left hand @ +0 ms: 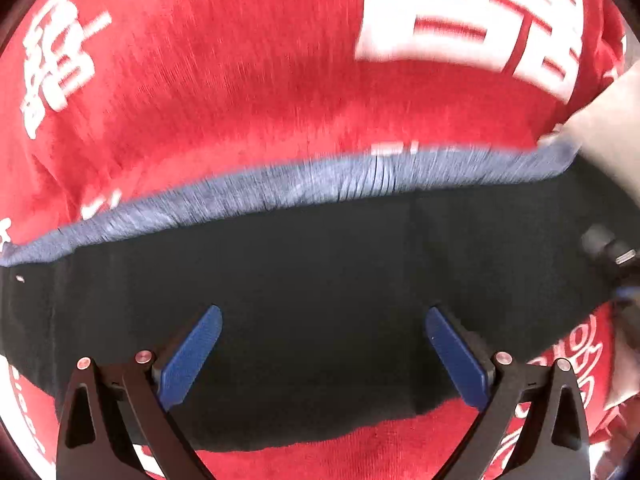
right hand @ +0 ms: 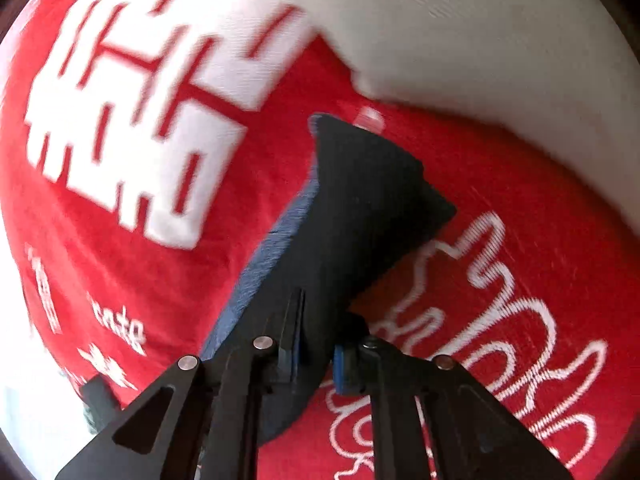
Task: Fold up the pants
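The dark pants [left hand: 320, 264] lie as a wide band across a red blanket, with a blue-grey fuzzy edge [left hand: 280, 188] along their far side. My left gripper [left hand: 324, 344] hovers over the pants, open, its blue pads [left hand: 192, 356] far apart with nothing gripped. In the right wrist view the pants [right hand: 360, 200] stretch away from me as a narrow dark strip. My right gripper [right hand: 318, 356] is shut on their near end, with the fabric bunched between the pads. A black part at the left wrist view's right edge may be the right gripper [left hand: 608, 252].
The red blanket [left hand: 240, 80] with large white characters and white script [right hand: 500, 300] covers the surface under the pants. A white cushion or cloth [right hand: 480, 40] lies beyond the pants' far end and shows as a white cloth [left hand: 608, 128] at the left wrist view's right.
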`<state>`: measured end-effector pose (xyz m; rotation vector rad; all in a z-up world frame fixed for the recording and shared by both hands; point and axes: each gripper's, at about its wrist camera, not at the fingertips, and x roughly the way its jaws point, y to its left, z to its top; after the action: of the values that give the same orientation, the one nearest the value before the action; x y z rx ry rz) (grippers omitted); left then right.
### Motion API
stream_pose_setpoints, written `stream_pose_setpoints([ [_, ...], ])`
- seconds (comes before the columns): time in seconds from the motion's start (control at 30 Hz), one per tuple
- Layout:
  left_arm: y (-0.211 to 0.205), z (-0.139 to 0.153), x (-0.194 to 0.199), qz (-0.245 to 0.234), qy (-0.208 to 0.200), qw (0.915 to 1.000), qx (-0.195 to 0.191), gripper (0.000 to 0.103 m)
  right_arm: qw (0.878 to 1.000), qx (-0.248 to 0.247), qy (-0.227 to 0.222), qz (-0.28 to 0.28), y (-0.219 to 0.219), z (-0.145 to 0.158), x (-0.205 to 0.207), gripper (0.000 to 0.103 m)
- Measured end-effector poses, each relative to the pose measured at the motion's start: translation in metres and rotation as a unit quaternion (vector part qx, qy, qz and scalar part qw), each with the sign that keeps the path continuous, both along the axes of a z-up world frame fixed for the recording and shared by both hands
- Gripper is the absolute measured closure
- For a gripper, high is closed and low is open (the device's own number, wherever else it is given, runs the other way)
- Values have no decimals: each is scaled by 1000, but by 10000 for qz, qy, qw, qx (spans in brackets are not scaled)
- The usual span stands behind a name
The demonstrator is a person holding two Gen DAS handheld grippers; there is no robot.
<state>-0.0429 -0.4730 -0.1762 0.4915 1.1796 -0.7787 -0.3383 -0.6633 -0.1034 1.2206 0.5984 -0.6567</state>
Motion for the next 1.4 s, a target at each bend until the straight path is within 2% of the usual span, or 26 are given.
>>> stream_pose_setpoints([
  [0.03,1,-11,-3,24,27,10000,-7,0,9996,-223,75,167,5,12,7,91],
  [0.07,3,-9,-3,33,-160,9997,-192,0,9986,-358,159,346,9,20,15,92],
  [0.13,4,-8,-12,-102,-497,9983,-285,0,9923,-890,429,742,24,40,35,92],
  [0.2,4,-8,-8,-48,-355,9988,-327,0,9824,-1347,616,1138,39,57,56,92],
  [0.37,5,-5,-5,-244,-370,9979,-477,0,9579,-1972,1031,1814,72,80,100,92],
  [0.47,13,2,7,-359,-44,9983,-450,0,9435,-2226,1259,2107,93,89,121,92],
  [0.57,46,17,27,-143,102,9982,-572,0,9317,-2395,1396,2347,112,94,139,92],
  [0.63,77,29,48,63,60,9978,-654,0,9213,-2537,1524,2524,128,94,152,92],
  [0.73,130,38,88,451,-90,9974,-563,0,9026,-2708,1774,2837,161,84,178,92],
  [0.8,159,37,111,671,-128,9968,-416,0,8848,-2833,1996,3116,188,73,201,92],
  [0.87,192,32,126,912,-187,9953,-263,0,8615,-2986,2252,3435,217,56,222,92],
  [1.03,258,15,157,1582,-208,9872,-4,0,8021,-3190,3148,3947,284,-12,264,88],
  [1.13,276,9,163,1634,-147,9864,27,0,7536,-3711,3731,3940,313,-36,272,83],
  [1.17,276,9,162,1592,-169,9871,28,0,7409,-3871,3849,3912,320,-38,269,83],
  [1.2,282,11,166,1556,-177,9877,19,0,7344,-3947,3893,3916,324,-38,269,79],
  [1.23,282,14,165,1510,-145,9884,-16,0,7340,-3947,3864,3952,327,-37,267,75],
  [1.3,277,15,168,1436,-2,9895,-165,0,7443,-3821,3682,4056,328,-29,259,67],
  [1.33,264,13,174,1388,62,9900,-242,0,7565,-3684,3512,4106,327,-21,252,63],
  [1.4,253,27,167,1126,265,9919,-532,0,7824,-3446,3239,4052,319,-7,238,55],
])
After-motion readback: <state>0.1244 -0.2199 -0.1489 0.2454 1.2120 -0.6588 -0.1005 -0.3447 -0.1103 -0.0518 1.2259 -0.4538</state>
